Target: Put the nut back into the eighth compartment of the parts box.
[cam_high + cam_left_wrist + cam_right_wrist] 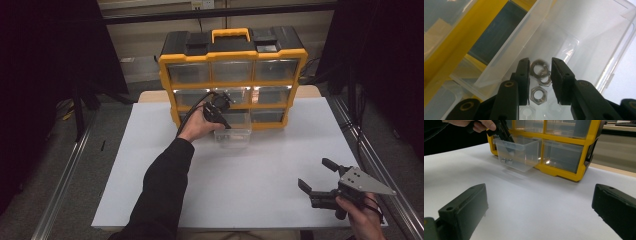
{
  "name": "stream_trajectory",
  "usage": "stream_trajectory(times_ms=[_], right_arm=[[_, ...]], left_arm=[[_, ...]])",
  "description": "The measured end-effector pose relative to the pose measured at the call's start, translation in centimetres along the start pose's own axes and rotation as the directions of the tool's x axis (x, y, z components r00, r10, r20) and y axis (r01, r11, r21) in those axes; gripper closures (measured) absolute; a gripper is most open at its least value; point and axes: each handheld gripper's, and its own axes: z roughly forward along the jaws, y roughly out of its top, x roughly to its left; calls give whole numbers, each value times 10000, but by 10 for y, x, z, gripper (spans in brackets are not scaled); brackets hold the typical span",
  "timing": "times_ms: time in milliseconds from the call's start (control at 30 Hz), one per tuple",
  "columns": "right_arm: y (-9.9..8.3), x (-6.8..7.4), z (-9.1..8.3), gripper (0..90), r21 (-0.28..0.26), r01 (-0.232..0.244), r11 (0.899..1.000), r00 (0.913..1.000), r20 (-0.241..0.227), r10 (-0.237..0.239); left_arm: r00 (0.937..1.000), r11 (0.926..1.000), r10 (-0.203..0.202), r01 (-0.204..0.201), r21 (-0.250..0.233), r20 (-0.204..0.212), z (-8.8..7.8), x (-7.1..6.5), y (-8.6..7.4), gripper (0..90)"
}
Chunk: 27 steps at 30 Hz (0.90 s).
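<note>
A white table (280, 180) stands on grey floor (75, 165), dark curtains (45, 60) beside.

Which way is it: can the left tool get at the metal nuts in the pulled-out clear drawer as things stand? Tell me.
Probably yes. The left tool is already inside the open-topped clear drawer, its jaws standing apart on either side of the metal nuts, with nothing between them and the nuts.

The drawer organizer (232, 75) stands at the table's (150, 175) far edge. Its bottom middle drawer (233, 132) juts out toward the person, with hex nuts (539, 82) inside it.
</note>
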Motion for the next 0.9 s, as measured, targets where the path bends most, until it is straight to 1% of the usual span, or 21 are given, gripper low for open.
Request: stream_trajectory(times_ms=[67, 100, 133, 167, 200, 233, 300, 333, 400, 467, 533, 567, 667, 700, 767, 800, 833, 900], right_arm=[[0, 0, 0, 1, 21, 51, 10000, 10000, -14, -51], [0, 0, 0, 1, 3, 59, 10000, 10000, 8, -59], [0, 0, 0, 1, 14, 66, 10000, 10000, -12, -66], [0, 0, 0, 1, 18, 62, 10000, 10000, -21, -62], [0, 0, 0, 1, 20, 69, 10000, 10000, -18, -69], [0, 0, 0, 1, 18, 67, 10000, 10000, -9, -67], [0, 0, 0, 1, 28, 60, 10000, 10000, -10, -60], [0, 0, 0, 1, 23, 60, 10000, 10000, -11, -60], [0, 0, 0, 1, 2, 34, 10000, 10000, 12, -34], [0, 0, 0, 1, 18, 74, 10000, 10000, -16, -74], [0, 0, 0, 1, 19, 73, 10000, 10000, 6, -73], [0, 0, 0, 1, 21, 76, 10000, 10000, 5, -76], [0, 0, -1, 1, 12, 48, 10000, 10000, 8, -48], [0, 0, -1, 1, -2, 55, 10000, 10000, 16, -55], [0, 0, 0, 1, 18, 72, 10000, 10000, -5, -72], [0, 0, 0, 1, 11, 63, 10000, 10000, 0, -63], [0, 0, 0, 1, 2, 93, 10000, 10000, 22, -93], [0, 0, 0, 1, 8, 92, 10000, 10000, 26, -92]], left_arm=[[10000, 10000, 4, -4, -37, -31, -1, 0, 0, 687], [10000, 10000, -56, 56, -20, -17, -1, -1, -1, 687], [10000, 10000, -49, 49, -53, -11, -1, -1, -1, 685], [9999, 9998, -129, 130, -149, 39, -1, -2, -1, 681], [10000, 9999, -54, 54, -105, 12, -2, -1, -1, 679], [10000, 9998, -8, 8, -188, -31, -3, -1, -1, 673], [10000, 9999, 63, -63, -113, -12, -5, 0, -2, 661], [10000, 9995, 83, -82, -316, 9, -6, -1, -2, 655], [9998, 9985, -40, 51, -544, 190, -9, -3, -2, 655], [9999, 9986, 30, -24, -525, 123, -10, -4, -1, 654], [9996, 9968, -179, 196, -772, 229, -10, -5, -2, 639], [9996, 9968, -184, 199, -770, 203, -11, -4, -3, 625], [9990, 9927, -370, 396, -1138, 242, -13, -3, -8, 607], [9991, 9924, -385, 401, -1160, 156, -14, -3, -9, 592], [9987, 9891, -507, 502, -1382, -2, -15, -2, -12, 538], [9987, 9883, -504, 514, -1435, 111, -18, -1, -13, 527], [9980, 9852, -600, 625, -1594, 205, -20, 0, -15, 520], [9977, 9812, -617, 655, -1813, 263, -23, 0, -17, 490]])
